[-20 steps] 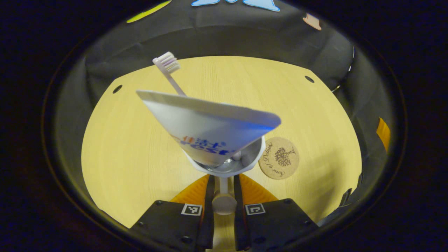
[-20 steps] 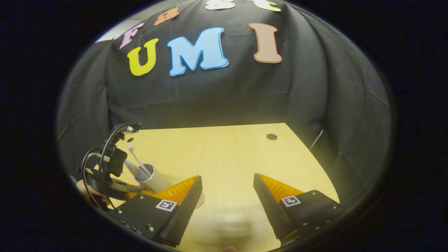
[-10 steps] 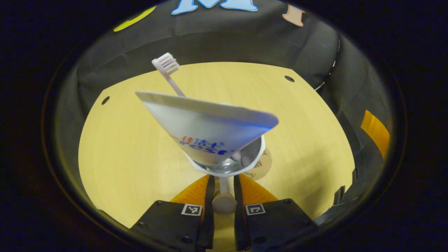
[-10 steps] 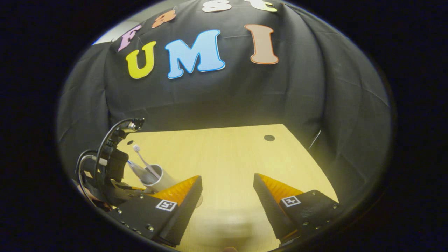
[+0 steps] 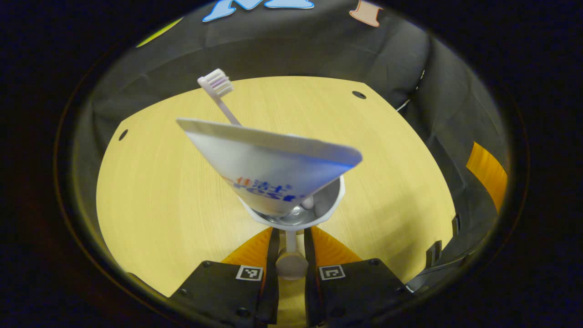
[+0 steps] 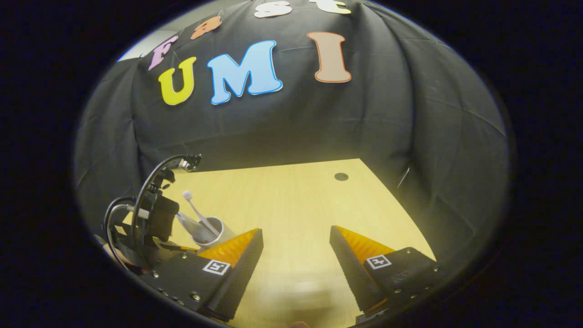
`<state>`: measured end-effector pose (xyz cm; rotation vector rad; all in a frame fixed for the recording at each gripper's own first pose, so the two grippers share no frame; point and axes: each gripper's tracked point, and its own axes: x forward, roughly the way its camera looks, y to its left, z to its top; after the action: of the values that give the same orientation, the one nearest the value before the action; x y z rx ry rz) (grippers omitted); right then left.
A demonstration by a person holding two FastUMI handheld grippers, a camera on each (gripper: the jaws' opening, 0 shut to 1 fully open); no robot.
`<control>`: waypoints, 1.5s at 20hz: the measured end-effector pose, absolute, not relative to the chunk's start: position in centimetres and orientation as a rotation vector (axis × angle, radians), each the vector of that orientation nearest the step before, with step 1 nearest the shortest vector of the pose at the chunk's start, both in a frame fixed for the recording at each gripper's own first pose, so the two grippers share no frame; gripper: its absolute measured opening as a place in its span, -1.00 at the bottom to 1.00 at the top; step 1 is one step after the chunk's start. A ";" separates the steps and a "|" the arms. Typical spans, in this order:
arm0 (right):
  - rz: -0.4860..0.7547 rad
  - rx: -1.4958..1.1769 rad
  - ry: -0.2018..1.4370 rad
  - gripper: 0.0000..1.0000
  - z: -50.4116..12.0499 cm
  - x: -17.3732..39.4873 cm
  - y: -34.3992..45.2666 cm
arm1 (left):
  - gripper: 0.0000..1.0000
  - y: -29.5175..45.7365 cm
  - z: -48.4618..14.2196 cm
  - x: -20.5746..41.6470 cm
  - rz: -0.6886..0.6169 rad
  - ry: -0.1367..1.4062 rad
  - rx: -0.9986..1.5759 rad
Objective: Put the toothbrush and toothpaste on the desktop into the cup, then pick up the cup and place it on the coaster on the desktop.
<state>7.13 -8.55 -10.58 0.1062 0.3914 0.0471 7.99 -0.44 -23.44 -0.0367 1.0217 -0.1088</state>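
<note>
The white cup (image 5: pixel 319 207) is largely hidden behind the flat white toothpaste tube (image 5: pixel 268 166) — its base cannot be made out.

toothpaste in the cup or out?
In. The toothpaste stands in the cup, crimped end up, beside the toothbrush.

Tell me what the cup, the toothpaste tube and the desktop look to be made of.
Cup: white outside, mirror-like inside, probably a steel liner; its handle is clamped in the left gripper.
Toothpaste tube: soft glossy plastic or laminate, its end crimped flat.
Desktop: pale matte wood grain, likely laminate.
</note>
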 end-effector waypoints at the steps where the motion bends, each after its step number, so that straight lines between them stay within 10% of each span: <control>1: 0.048 0.107 0.391 0.85 -10.6 7.1 -8.7 | -0.39 -0.4 -23.5 8.0 -0.107 1.027 -0.035; 19: 0.122 0.117 0.384 0.85 -10.2 7.4 -9.9 | -0.30 -0.8 -22.6 7.6 -0.076 1.027 -0.040; 24: 0.170 0.094 0.356 0.85 -9.2 6.8 -9.8 | 0.48 -1.5 -20.5 7.5 -0.059 0.938 -0.037; 30: 0.212 0.062 0.300 0.85 -7.2 6.0 -9.0 | 0.63 -1.8 -15.5 6.2 -0.043 0.747 -0.065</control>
<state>6.01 -9.02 -7.20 0.0616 0.3001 0.2119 6.25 -1.79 -15.51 -0.0650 0.7468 -0.0426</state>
